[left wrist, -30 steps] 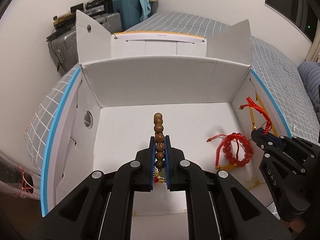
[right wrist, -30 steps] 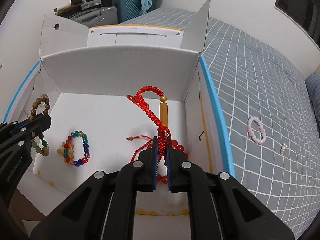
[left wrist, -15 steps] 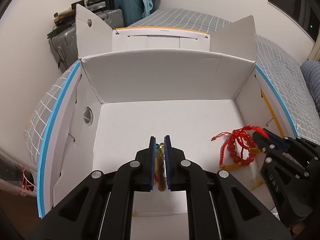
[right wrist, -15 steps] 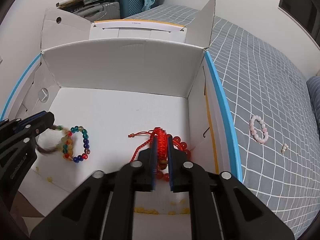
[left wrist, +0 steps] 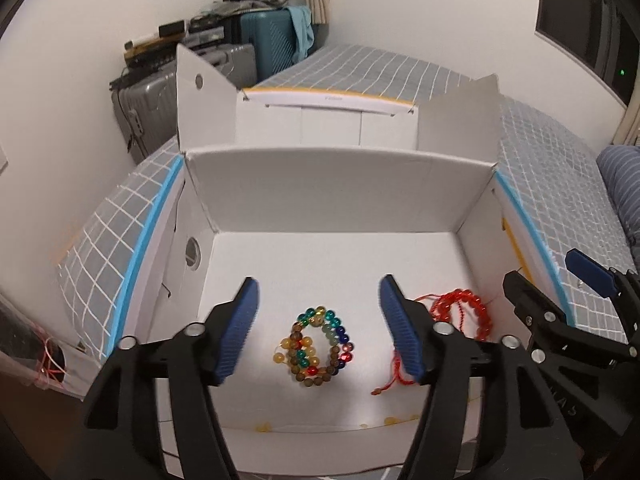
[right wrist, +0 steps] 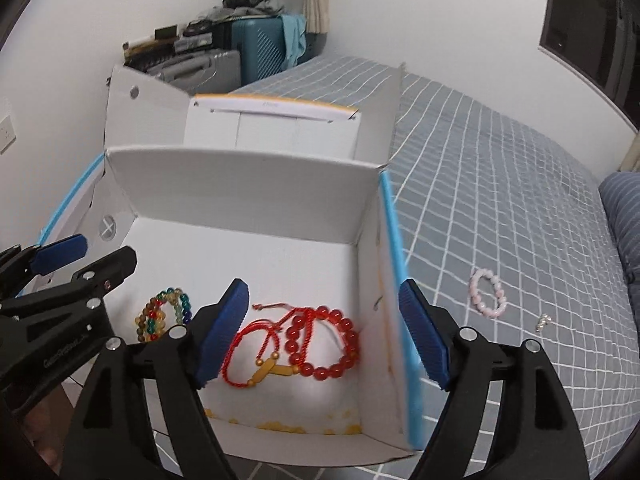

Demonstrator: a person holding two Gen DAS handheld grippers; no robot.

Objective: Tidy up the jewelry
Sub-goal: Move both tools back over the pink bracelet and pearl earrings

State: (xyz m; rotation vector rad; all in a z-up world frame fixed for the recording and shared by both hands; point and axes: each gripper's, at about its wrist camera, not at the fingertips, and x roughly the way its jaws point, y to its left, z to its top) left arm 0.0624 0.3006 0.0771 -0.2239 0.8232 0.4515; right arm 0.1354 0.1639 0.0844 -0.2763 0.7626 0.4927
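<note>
A white cardboard box (left wrist: pixel 340 196) (right wrist: pixel 240 184) stands open on the bed. On its floor a brown wooden bead bracelet (left wrist: pixel 310 378) lies on a multicoloured bead bracelet (left wrist: pixel 324 316) (right wrist: pixel 162 312). At the right lie a red bead bracelet (right wrist: pixel 332 340) (left wrist: pixel 464 308) and a red cord bracelet (right wrist: pixel 250 354) with gold beads. My left gripper (left wrist: pixel 320 328) is open and empty above the bead bracelets. My right gripper (right wrist: pixel 322 332) is open and empty above the red ones. A pink bead bracelet (right wrist: pixel 486 292) lies on the bedspread outside the box.
A small pale trinket (right wrist: pixel 543 322) lies on the grey checked bedspread (right wrist: pixel 500 200) to the right of the pink bracelet. Suitcases (left wrist: pixel 192 92) stand against the wall behind the box. A striped pillow (right wrist: pixel 624 216) is at the far right.
Both grippers have opened. The brown bead bracelet dropped onto the multicoloured one, and the red cord bracelet dropped beside the red beads. Both grippers have pulled back and up.
</note>
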